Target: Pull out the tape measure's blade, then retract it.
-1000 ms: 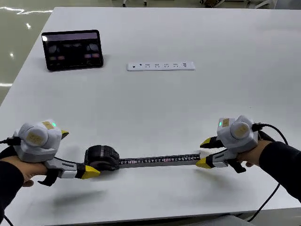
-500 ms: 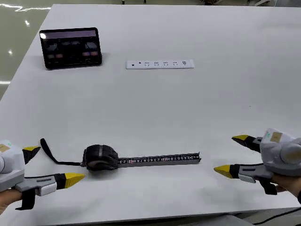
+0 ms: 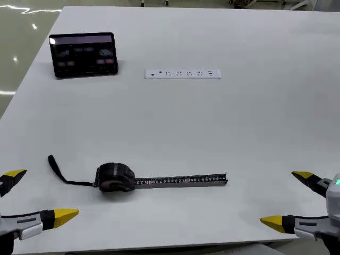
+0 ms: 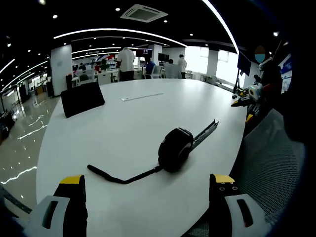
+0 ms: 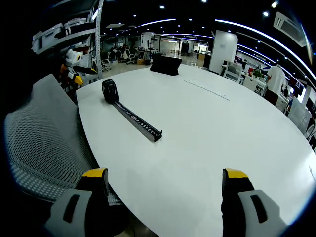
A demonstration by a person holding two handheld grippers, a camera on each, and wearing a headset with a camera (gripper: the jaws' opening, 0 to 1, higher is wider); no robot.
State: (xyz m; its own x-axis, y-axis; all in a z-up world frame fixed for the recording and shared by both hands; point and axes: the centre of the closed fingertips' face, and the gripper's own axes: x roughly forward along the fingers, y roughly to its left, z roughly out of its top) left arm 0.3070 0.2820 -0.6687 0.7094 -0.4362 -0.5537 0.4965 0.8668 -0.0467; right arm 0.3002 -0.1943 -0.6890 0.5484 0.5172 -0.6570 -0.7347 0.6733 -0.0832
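Black tape measure lies, blade extended

Your left gripper, at seven o'clock in the head view, has pale grey jaws with black sections and yellow tips. Your right gripper, at five o'clock, looks the same and carries a small green light on its grey-white body.

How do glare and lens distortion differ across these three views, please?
Head view: even light, straight lines, white glare streaks on the floor, tape measure sharp. Left gripper view: fisheye bows the table edge and the ceiling lights into arcs. Right gripper view: the same bowing, blade crisp, room behind dim.
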